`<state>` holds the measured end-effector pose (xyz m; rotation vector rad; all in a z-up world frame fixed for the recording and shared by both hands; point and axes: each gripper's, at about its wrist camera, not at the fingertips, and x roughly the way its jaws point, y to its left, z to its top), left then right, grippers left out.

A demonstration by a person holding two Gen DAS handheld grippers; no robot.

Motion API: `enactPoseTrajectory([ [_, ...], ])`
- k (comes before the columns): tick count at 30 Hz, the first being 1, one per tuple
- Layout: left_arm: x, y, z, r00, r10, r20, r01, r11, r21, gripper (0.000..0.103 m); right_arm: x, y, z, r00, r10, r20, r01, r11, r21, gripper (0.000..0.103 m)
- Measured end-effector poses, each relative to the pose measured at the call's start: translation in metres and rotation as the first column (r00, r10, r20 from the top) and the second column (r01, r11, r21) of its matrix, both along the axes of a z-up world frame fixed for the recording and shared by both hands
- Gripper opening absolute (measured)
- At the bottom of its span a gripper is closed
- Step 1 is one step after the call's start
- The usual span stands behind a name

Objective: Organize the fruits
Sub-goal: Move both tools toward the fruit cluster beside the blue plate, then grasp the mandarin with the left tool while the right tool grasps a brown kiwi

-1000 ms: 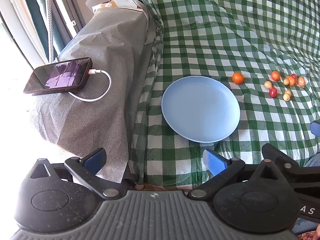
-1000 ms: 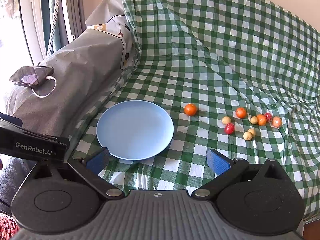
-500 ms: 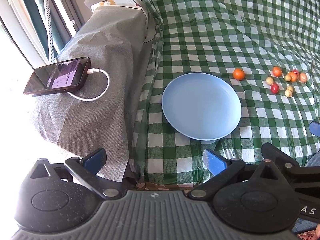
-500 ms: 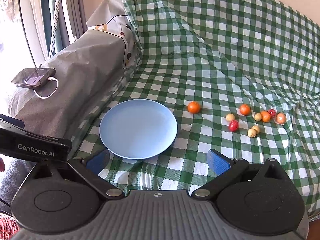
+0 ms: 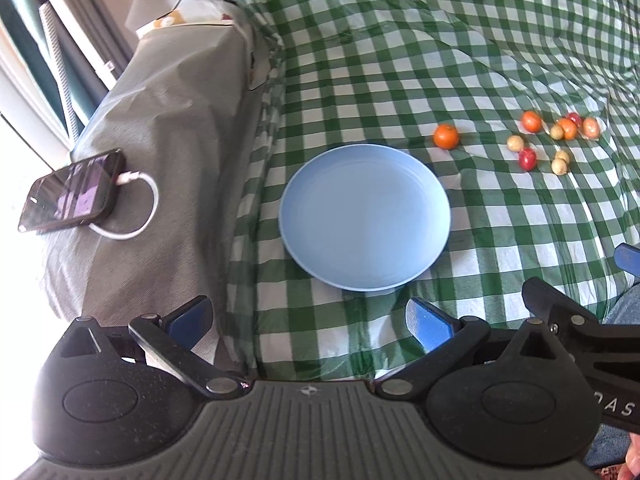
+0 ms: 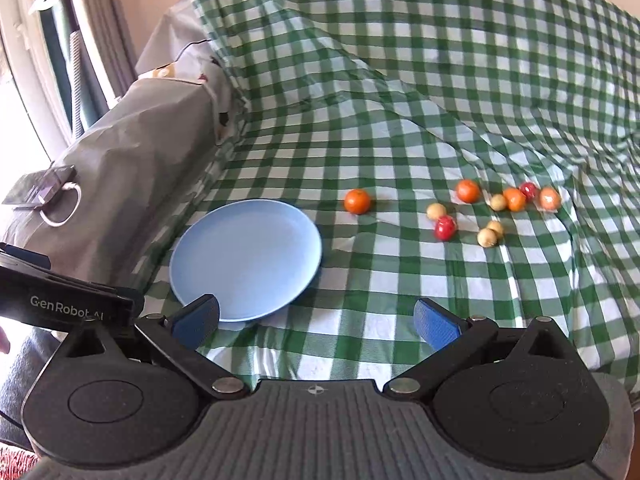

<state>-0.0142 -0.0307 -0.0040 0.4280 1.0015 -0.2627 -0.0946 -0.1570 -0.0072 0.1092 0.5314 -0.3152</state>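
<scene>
Both grippers sit at the near edge of the green checked cloth (image 6: 400, 128), neither touching anything. Left gripper (image 5: 308, 320): jaws spread wide, nothing between them. Right gripper (image 6: 316, 320): likewise released and empty, its left finger overlapping the near rim of the blue plate (image 6: 208, 232) in the right wrist view (whether it touches the rim, cannot tell).

Plate is empty. All fruit lies on the cloth to the plate's right:
- 1 orange fruit (image 6: 357, 201), alone, just beyond the plate's far right rim.
- Further right, a loose cluster of 9 small pieces: 2 orange ones, 1 paler orange at the far end (image 6: 550, 199), 2 red fruits (one at (image 6: 445, 227)), 4 small beige fruits (one at (image 6: 487, 237)). Several of them touch or nearly touch.

Off-task: a phone (image 5: 68, 194) with a white cable (image 5: 140, 208) rests on the grey-covered surface left of the cloth.

Handling judgement: pieces look small, round, light and smooth, so likely to roll or squirt out of a pinch. The cloth is wrinkled and soft, so it may snag under the fingers. Take each piece across its widest part, fingers coming down on either side, moderate squeeze. The lone orange fruit is the easiest 1st pick (clear space all round); clustered pieces need care not to knock neighbours.
</scene>
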Motion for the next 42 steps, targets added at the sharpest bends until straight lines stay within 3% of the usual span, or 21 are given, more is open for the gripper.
enactPoseTrajectory([
  [4,0.002,-0.015,-0.004,1.0,-0.018,-0.011,0.018,1.0,0.013,0.103,-0.004,-0.021,-0.002,0.999,-0.027,-0.033,0.028,0.998,0.052,0.103],
  [6,0.003,-0.022,-0.006,0.999,-0.028,-0.016,0.028,0.999,0.018,0.103,-0.002,-0.037,-0.009,0.996,-0.05,-0.071,0.061,0.985,0.162,0.102],
  [10,0.009,-0.041,-0.01,0.998,-0.055,-0.016,0.055,0.998,0.022,0.103,-0.01,-0.056,-0.008,0.99,-0.113,-0.089,0.125,0.982,0.144,0.103],
  [11,0.011,-0.048,-0.01,0.998,-0.065,-0.011,0.066,0.998,0.019,0.103,-0.006,-0.063,-0.012,0.987,-0.127,-0.1,0.143,0.973,0.179,0.103],
  [16,0.032,-0.086,-0.013,0.992,-0.125,0.006,0.125,0.992,0.006,0.103,-0.001,-0.101,-0.024,0.964,-0.242,-0.113,0.257,0.955,0.146,0.102],
  [20,0.065,-0.122,-0.023,0.986,-0.167,-0.014,0.166,0.985,-0.049,0.103,0.008,-0.138,-0.042,0.942,-0.311,-0.124,0.324,0.941,0.097,0.102],
  [28,0.146,-0.198,-0.082,0.974,-0.222,-0.045,0.222,0.975,-0.002,0.103,0.051,-0.205,-0.083,0.927,-0.339,-0.16,0.347,0.937,0.029,0.097],
  [31,0.168,-0.218,-0.105,0.969,-0.238,-0.062,0.24,0.971,0.016,0.103,0.069,-0.229,-0.1,0.917,-0.347,-0.194,0.357,0.934,0.019,0.085],
  [33,0.18,-0.228,-0.118,0.967,-0.243,-0.079,0.245,0.969,0.019,0.103,0.081,-0.245,-0.113,0.909,-0.348,-0.228,0.369,0.928,0.057,0.065],
  [34,0.185,-0.232,-0.125,0.966,-0.244,-0.09,0.247,0.969,0.022,0.103,0.086,-0.25,-0.121,0.907,-0.346,-0.241,0.374,0.924,0.079,0.061],
  [38,0.203,-0.243,-0.144,0.964,-0.24,-0.117,0.244,0.97,0.018,0.102,0.101,-0.258,-0.132,0.912,-0.345,-0.221,0.364,0.93,0.048,0.06],
  [39,0.206,-0.244,-0.147,0.964,-0.234,-0.125,0.237,0.972,0.01,0.09,0.104,-0.259,-0.132,0.916,-0.341,-0.212,0.356,0.934,0.036,0.056],
  [40,0.211,-0.245,-0.15,0.963,-0.224,-0.148,0.226,0.974,-0.004,0.06,0.105,-0.258,-0.132,0.922,-0.332,-0.202,0.344,0.938,0.03,0.049],
  [41,0.216,-0.245,-0.153,0.954,-0.223,-0.202,0.22,0.975,-0.037,0.042,0.107,-0.256,-0.133,0.929,-0.315,-0.195,0.327,0.945,0.03,0.031],
  [42,0.221,-0.243,-0.154,0.951,-0.203,-0.235,0.193,0.979,-0.064,0.04,0.107,-0.255,-0.131,0.929,-0.311,-0.198,0.32,0.947,0.01,0.028],
])
